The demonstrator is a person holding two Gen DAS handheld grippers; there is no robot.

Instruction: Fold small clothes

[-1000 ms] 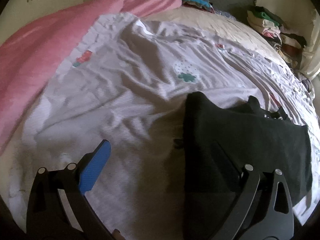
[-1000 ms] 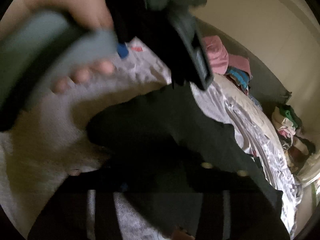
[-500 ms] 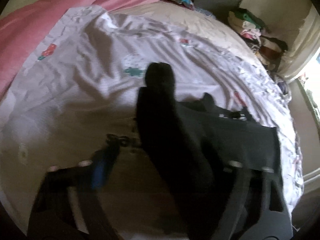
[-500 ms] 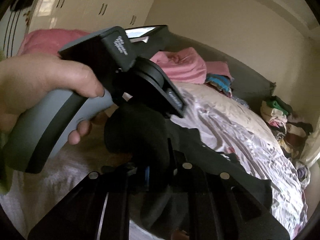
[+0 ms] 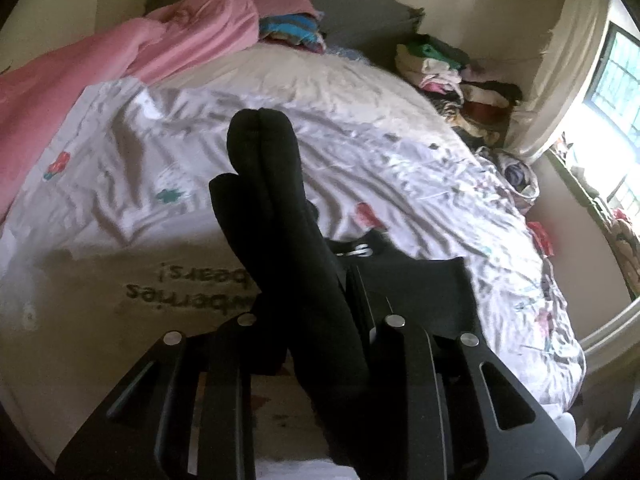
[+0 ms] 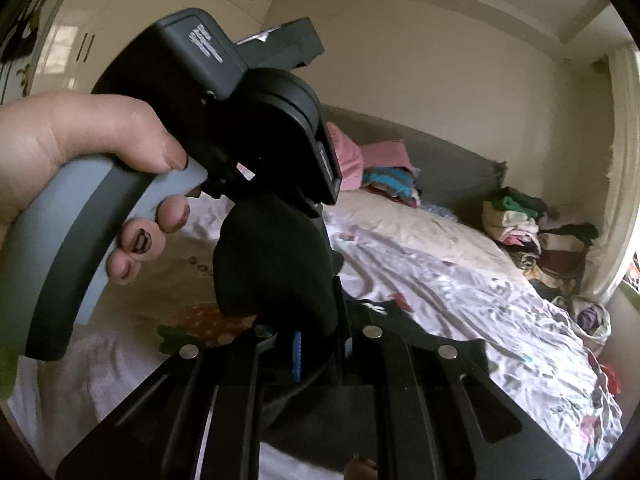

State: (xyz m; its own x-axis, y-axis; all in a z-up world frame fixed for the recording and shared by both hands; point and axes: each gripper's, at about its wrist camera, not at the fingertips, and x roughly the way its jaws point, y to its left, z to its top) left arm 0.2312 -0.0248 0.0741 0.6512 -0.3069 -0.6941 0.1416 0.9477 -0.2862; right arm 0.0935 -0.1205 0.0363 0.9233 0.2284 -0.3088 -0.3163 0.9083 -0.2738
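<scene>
A pair of black socks (image 5: 276, 216) is held up off the bed, toes pointing away, in the left wrist view. My left gripper (image 5: 316, 320) is shut on them. In the right wrist view the same black sock fabric (image 6: 272, 264) bulges between my right gripper's (image 6: 316, 340) closed fingers, which are shut on it. The left gripper's body with the hand around its grey handle (image 6: 80, 240) sits just above and left of the fabric. More black cloth (image 5: 432, 280) hangs below the left gripper over the white printed sheet (image 5: 420, 184).
A pink blanket (image 5: 100, 64) lies along the bed's far left. Folded colourful clothes (image 5: 292, 32) sit by the grey headboard. A pile of mixed clothes (image 5: 460, 76) stands at the far right corner. A window (image 5: 616, 80) is on the right wall.
The left gripper went from open over the sheet to shut on the black socks and lifted them. The right gripper rose with the fabric, and both views now tilt up toward the headboard.
</scene>
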